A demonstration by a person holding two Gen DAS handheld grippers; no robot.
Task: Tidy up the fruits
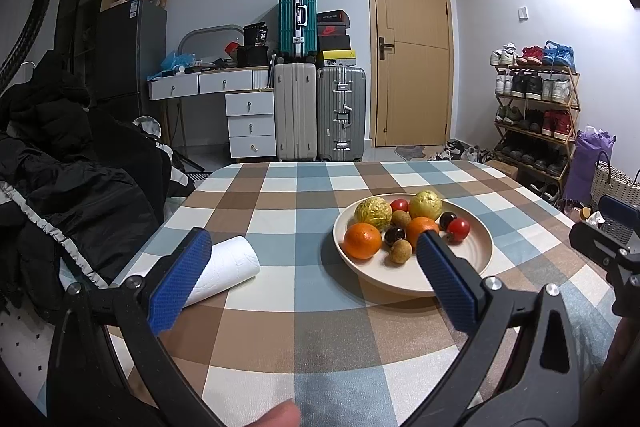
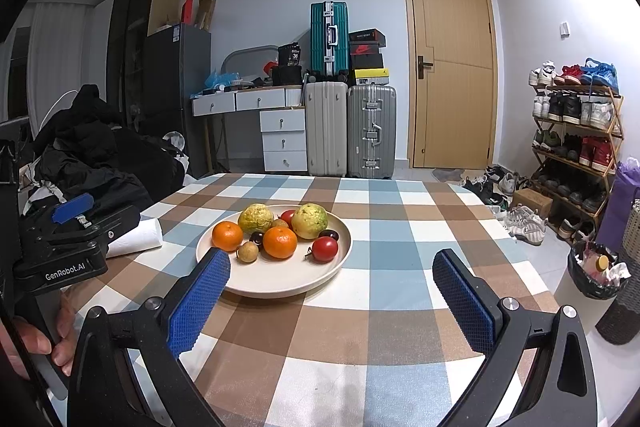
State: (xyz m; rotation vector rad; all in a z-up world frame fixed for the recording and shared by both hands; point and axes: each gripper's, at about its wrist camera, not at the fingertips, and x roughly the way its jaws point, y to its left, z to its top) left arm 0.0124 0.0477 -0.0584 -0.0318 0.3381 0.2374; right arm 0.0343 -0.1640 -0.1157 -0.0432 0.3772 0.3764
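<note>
Left wrist view shows the left hand-held gripper [image 1: 314, 247] wide open and empty, low over the desk [image 1: 280, 327]. Right of centre, the fruits [image 1: 404, 227] sit piled on the plate [image 1: 472, 259]; the right hand-held gripper [image 2: 332, 269] also gapes empty, seemingly readying a pick.
</note>
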